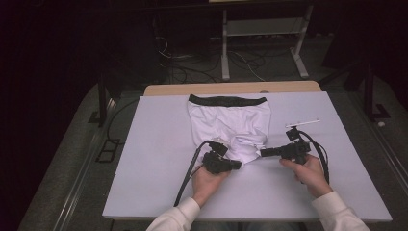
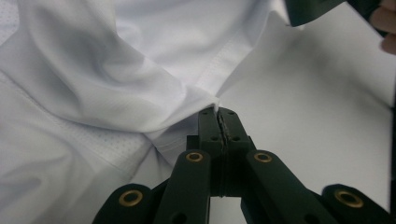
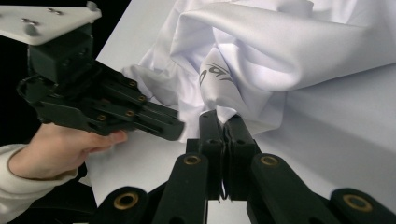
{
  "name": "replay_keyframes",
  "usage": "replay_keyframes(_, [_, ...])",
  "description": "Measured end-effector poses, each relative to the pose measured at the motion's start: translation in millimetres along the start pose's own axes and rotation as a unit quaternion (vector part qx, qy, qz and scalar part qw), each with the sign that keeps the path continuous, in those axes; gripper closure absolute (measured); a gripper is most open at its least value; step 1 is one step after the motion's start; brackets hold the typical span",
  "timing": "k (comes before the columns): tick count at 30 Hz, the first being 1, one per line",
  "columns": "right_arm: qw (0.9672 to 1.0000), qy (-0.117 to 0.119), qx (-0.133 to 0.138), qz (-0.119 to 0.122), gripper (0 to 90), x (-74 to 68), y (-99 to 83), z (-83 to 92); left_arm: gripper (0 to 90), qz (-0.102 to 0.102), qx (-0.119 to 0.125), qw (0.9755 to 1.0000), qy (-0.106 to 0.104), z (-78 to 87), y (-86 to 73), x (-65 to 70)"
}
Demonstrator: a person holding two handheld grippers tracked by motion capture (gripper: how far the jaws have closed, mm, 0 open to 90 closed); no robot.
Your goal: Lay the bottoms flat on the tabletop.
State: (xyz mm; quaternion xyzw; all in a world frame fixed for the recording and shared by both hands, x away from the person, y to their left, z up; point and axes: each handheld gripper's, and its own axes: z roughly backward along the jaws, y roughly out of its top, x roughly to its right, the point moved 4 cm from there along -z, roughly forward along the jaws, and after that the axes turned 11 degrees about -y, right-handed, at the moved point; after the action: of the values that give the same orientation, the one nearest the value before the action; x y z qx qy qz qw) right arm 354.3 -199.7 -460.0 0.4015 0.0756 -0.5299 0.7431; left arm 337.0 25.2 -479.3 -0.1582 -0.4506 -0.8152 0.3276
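Note:
White shorts (image 1: 231,122) with a black waistband (image 1: 227,100) lie on the white board (image 1: 154,144), waistband at the far side. Their near end is bunched up between the two grippers. My left gripper (image 1: 238,165) points right and is shut on a thin edge of the hem (image 2: 215,103), its jaws pressed together. My right gripper (image 1: 262,153) points left and is shut on a fold of the white fabric (image 3: 219,95), close to a small grey print (image 3: 212,70). The two gripper tips sit near each other, and the left gripper (image 3: 173,128) shows beside the right one's jaws.
The white board rests on a wooden table (image 1: 231,88). Beyond it stand a metal frame (image 1: 300,45) and loose cables (image 1: 192,67) on the dark floor. Bare board stretches to the left and right of the shorts.

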Motion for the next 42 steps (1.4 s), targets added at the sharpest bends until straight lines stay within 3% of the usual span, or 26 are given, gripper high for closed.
replay_keyframes(8, [0.9997,0.007,0.005,-0.022,86.3,14.0,-12.6,26.8,89.2,0.011,0.045,0.9982,-0.037,39.2,-2.7,13.8])
replay_keyframes(13, [0.9991,0.017,0.011,-0.037,86.3,23.6,-26.1,49.8,89.2,0.017,0.048,0.997,-0.058,44.0,-12.0,21.8])
replay_keyframes(16, [0.9989,0.03,0.004,-0.037,86.3,26.3,-36.5,60.6,89.2,0.005,0.033,0.9975,-0.062,39.6,-17.0,31.1])
replay_keyframes(21, [0.9984,0.028,-0.023,-0.043,86.2,32.2,-58.0,68.3,89.2,-0.017,0.004,0.9972,-0.073,29.2,-25.9,49.7])
replay_keyframes(27, [0.9975,0.023,-0.047,-0.047,86.3,34.8,-79.0,75.6,89.2,-0.046,-0.043,0.9945,-0.084,15.1,-39.1,68.5])
replay_keyframes(33, [0.9972,0.007,-0.055,-0.05,86.3,40.0,-95.4,85.8,89.2,-0.071,-0.079,0.9908,-0.085,-4.0,-43.6,77.7])
replay_keyframes(42, [0.9965,-0.009,-0.051,-0.066,86.3,54.3,-99.9,98.9,89.2,-0.077,-0.093,0.9887,-0.089,-28.6,-39.0,82.7])
